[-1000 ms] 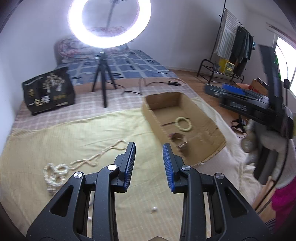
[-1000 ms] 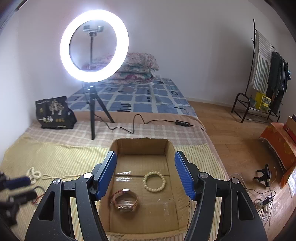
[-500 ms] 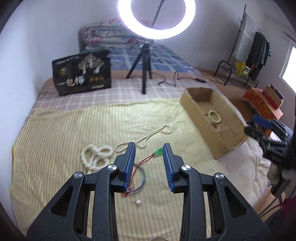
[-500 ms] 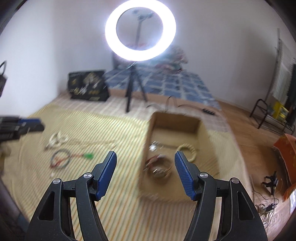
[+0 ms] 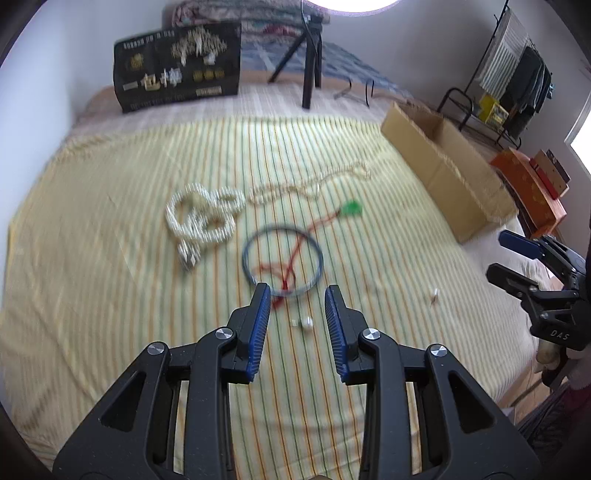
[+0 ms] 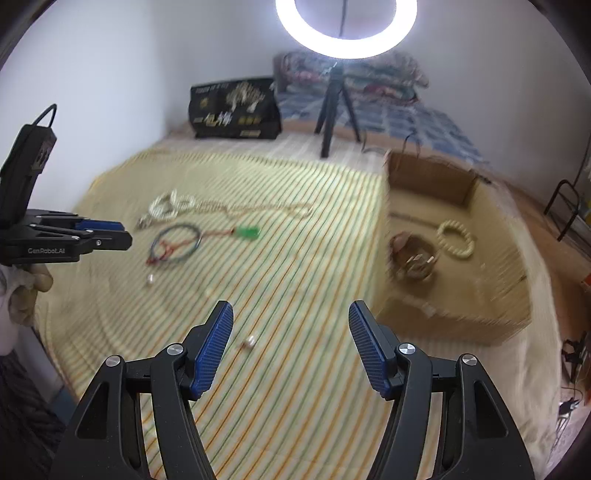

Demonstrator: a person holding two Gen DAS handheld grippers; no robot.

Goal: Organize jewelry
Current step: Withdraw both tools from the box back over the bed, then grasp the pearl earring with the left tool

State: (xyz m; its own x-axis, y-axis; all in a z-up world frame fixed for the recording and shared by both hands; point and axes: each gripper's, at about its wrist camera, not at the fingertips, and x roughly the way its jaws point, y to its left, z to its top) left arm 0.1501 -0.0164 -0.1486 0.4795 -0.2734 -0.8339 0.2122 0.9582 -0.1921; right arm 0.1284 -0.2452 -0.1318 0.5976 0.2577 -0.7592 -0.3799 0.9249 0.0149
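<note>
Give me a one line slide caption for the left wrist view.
Open left gripper over a blue ring with red cord, pearl strand beyond, box at right.

The left wrist view looks down along its left tool point(image 5: 297, 295) at the striped bed point(image 5: 110, 258), close above the blue hoop point(image 5: 282, 258) at frame centre. The right wrist view sits farther back and higher, perhaps, given its blur, facing the ring light point(image 6: 345, 29). Both share the hoop, the cardboard box point(image 5: 454, 177) and each other's tool.
</note>
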